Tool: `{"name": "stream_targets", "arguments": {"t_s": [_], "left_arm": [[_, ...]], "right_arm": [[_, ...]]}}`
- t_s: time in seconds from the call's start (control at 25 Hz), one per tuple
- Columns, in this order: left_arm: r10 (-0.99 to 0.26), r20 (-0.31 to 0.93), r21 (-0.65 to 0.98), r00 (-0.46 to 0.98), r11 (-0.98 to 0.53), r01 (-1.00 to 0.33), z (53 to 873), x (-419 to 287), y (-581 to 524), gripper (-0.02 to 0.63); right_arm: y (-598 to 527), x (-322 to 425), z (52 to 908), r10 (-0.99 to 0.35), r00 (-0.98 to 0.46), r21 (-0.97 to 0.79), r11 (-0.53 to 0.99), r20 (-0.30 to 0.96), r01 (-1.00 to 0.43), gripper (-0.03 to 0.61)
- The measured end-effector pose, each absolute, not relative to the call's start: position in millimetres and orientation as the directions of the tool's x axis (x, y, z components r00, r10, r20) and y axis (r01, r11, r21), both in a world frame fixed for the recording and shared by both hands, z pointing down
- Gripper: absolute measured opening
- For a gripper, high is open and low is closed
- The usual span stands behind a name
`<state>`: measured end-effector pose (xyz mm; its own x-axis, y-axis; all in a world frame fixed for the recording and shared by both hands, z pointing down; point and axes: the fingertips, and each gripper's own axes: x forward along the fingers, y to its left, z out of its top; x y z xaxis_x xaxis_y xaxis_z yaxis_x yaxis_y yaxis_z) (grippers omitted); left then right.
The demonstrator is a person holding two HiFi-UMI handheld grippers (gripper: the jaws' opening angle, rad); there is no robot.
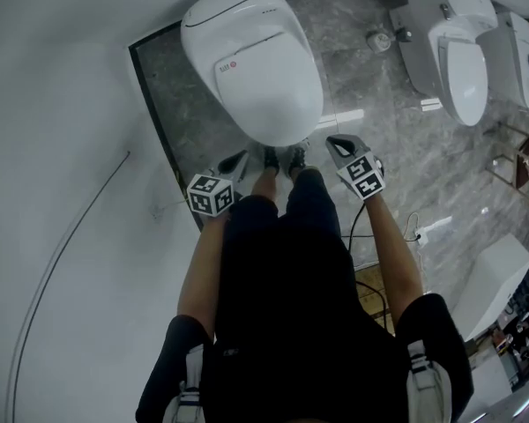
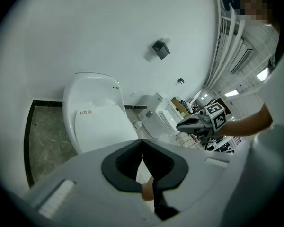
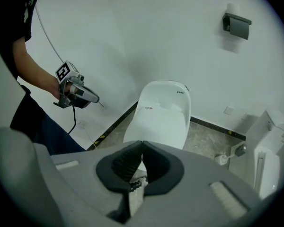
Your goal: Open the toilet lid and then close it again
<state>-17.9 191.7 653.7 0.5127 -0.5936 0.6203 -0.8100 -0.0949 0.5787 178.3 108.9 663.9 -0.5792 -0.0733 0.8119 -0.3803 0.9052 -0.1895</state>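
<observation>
well, both grippers shut and empty, toilet lid down.
my left gripper [image 2: 142, 142] and right gripper [image 3: 142, 143] hang on either side of my legs, jaws together on nothing. the white toilet lid [image 1: 263, 73] lies closed just beyond them, untouched, with its far end against the white wall [image 1: 70, 77].

The left gripper [image 2: 142, 143] has its dark jaws pressed together, with nothing between them. Beyond them the white oval toilet [image 2: 97, 122] stands on the grey marbled floor [image 2: 47, 145], its lid [image 2: 104, 126] down. The right gripper [image 2: 184, 125] hangs at the right.
</observation>
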Motion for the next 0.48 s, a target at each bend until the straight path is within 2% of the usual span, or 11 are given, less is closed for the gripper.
{"name": "stream_targets", "arguments": {"t_s": [0.48], "left_arm": [[-0.515,0.646,0.654,0.563,-0.007,-0.757,784.8,-9.9,209.0,0.012]], "right_arm": [[126.0,184.4,799.2,0.018,-0.515,-0.285,0.849,0.857,-0.444,0.005]]}}
